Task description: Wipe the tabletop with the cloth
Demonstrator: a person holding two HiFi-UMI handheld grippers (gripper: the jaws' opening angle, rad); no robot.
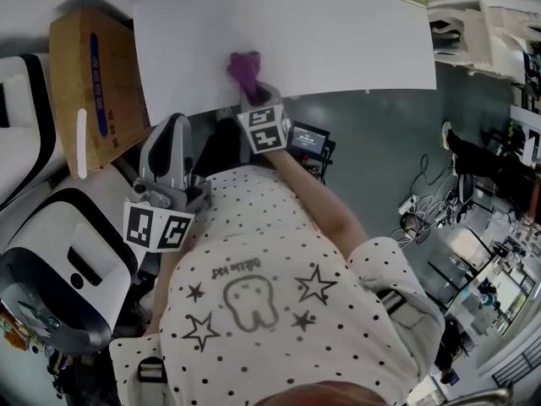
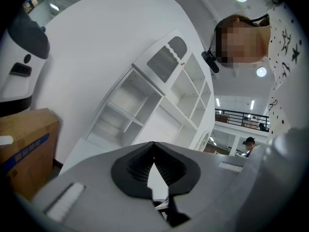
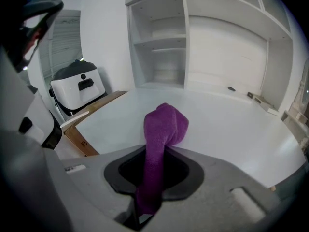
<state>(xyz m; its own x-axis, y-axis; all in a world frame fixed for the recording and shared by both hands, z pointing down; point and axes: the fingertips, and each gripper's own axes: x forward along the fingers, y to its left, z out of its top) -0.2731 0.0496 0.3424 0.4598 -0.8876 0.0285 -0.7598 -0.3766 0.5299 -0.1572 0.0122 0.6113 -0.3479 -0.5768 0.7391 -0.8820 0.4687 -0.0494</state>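
The white tabletop (image 1: 338, 41) fills the top of the head view. A bunched purple cloth (image 1: 244, 68) rests near its front edge, and my right gripper (image 1: 254, 90) is shut on it. In the right gripper view the cloth (image 3: 166, 122) stands up between the dark pads, above the table (image 3: 231, 120), with the right gripper (image 3: 155, 151) clamped on its lower part. My left gripper (image 1: 173, 127) hangs off the table at the left, close to the person's body. In the left gripper view the left gripper (image 2: 153, 149) is shut with nothing in it.
A cardboard box (image 1: 84, 83) leans beside the table's left edge. A white machine (image 1: 59, 260) stands at the lower left. White shelving (image 3: 193, 42) rises behind the table. A small screened device (image 1: 308, 139) sits below the table's front edge, and cables (image 1: 423, 205) lie on the floor at the right.
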